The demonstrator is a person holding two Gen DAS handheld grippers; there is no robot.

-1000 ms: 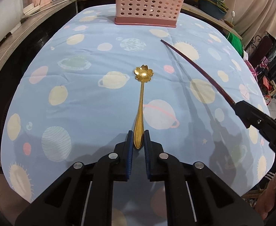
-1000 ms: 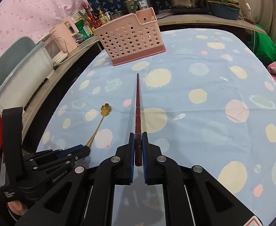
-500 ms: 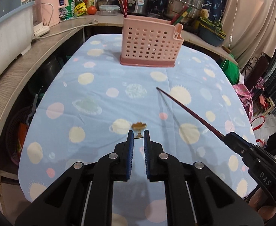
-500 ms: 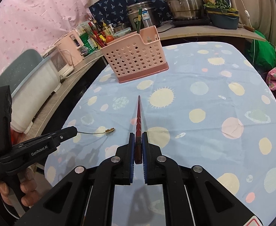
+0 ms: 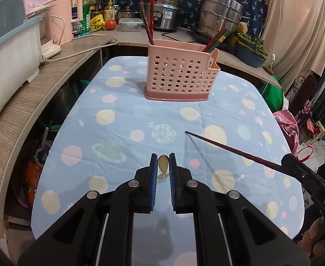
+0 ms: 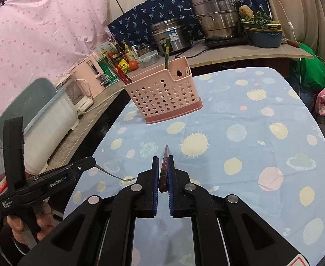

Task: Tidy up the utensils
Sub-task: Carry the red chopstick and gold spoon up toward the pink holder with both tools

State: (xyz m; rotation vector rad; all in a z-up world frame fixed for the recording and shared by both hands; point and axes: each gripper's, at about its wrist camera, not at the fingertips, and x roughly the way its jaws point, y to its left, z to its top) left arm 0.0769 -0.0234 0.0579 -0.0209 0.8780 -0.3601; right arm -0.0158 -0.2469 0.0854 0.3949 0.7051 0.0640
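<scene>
My left gripper [image 5: 163, 158] is shut on a gold flower-headed spoon [image 5: 163, 166] and holds it in the air above the blue tablecloth [image 5: 140, 115]. In the right wrist view the spoon [image 6: 115, 175] sticks out from the left gripper's tip [image 6: 89, 163]. My right gripper [image 6: 163, 161] is shut on a dark red chopstick [image 6: 164, 166], which also shows in the left wrist view [image 5: 229, 147], lifted off the table. The pink perforated utensil basket [image 5: 180, 77] stands at the table's far end with several chopsticks in it.
A wooden counter [image 5: 29, 102] runs along the left with a white tub [image 5: 9, 51] and a pink kettle [image 5: 67, 20]. Steel pots [image 5: 220, 15], bottles and a tomato sit behind the basket. A green bag [image 5: 271, 93] is beyond the right edge.
Both grippers have risen and tilted up with their utensils. The spoon and the chopstick have left the tablecloth, and the basket now appears closer and more level.
</scene>
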